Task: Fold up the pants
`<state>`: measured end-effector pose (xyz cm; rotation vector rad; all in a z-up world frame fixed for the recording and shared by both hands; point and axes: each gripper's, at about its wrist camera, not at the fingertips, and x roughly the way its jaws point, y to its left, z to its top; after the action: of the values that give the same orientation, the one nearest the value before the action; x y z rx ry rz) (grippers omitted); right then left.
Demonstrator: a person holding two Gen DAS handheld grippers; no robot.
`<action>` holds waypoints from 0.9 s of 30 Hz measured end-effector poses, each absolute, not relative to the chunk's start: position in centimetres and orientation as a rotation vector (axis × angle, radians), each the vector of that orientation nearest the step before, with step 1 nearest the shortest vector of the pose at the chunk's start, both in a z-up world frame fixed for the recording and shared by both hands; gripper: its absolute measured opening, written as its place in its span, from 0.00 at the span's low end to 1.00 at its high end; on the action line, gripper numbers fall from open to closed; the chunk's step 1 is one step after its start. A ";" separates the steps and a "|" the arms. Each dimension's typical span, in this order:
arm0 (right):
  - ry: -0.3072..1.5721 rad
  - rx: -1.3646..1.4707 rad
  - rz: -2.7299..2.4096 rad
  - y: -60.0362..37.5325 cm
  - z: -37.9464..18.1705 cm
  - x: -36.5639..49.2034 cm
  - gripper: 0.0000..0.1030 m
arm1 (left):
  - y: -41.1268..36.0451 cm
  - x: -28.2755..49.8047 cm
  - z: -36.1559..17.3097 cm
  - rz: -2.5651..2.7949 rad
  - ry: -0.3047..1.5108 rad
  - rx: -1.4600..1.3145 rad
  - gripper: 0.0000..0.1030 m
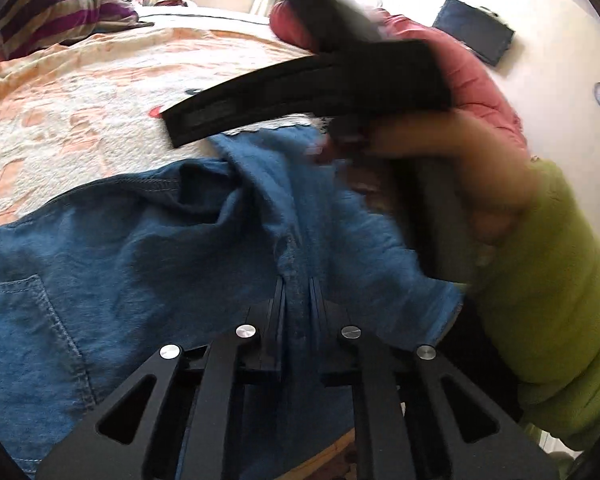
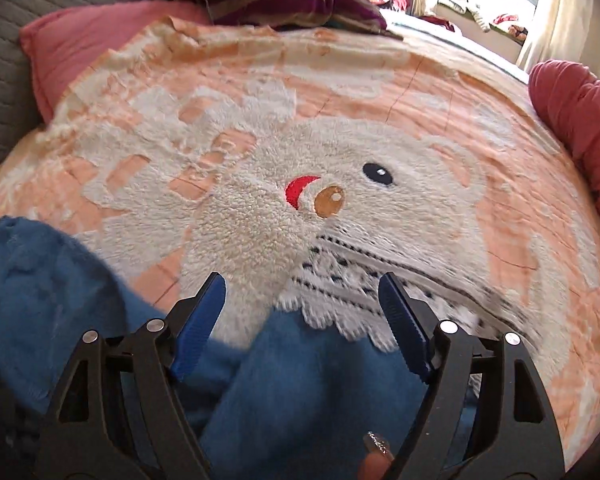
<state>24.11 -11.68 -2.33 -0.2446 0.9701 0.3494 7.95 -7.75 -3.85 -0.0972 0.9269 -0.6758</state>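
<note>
Denim is the working material: the blue denim pants (image 1: 148,240) lie rumpled on the peach-and-cream fleece bed blanket (image 2: 340,120). The left tongs (image 1: 298,292) are closed on a raised ridge of the fabric. The right tongs (image 2: 302,300) stand wide apart, gripping nothing, above the lace-trimmed hem (image 2: 340,304). For a clean fold, the right tongs should probably pinch the hem edge squarely before any lift, keeping the cloth taut between both grips so the layers align.
</note>
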 end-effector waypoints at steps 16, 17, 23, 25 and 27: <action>0.795 0.031 0.211 -22.7 2.3 20.5 0.05 | -6.9 7.0 -3.5 -0.659 0.863 -0.057 0.10; 0.775 0.069 0.206 -24.1 3.1 19.5 0.05 | -6.8 6.9 -3.4 -0.648 0.854 -0.052 0.10; 0.725 0.202 0.159 -29.8 4.6 13.4 0.05 | -6.2 6.5 -1.8 -0.659 0.773 -0.003 0.03; 0.746 0.220 0.143 -30.8 4.1 11.0 0.05 | -6.1 6.4 -1.5 -0.674 0.762 0.019 0.03; 0.760 0.226 0.127 -31.2 3.7 9.4 0.05 | -6.6 6.3 -1.3 -0.691 0.761 0.034 0.03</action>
<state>9.35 -31.24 3.66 0.2256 0.7598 0.1270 6.28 -6.64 -1.32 0.0338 0.7610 -0.6907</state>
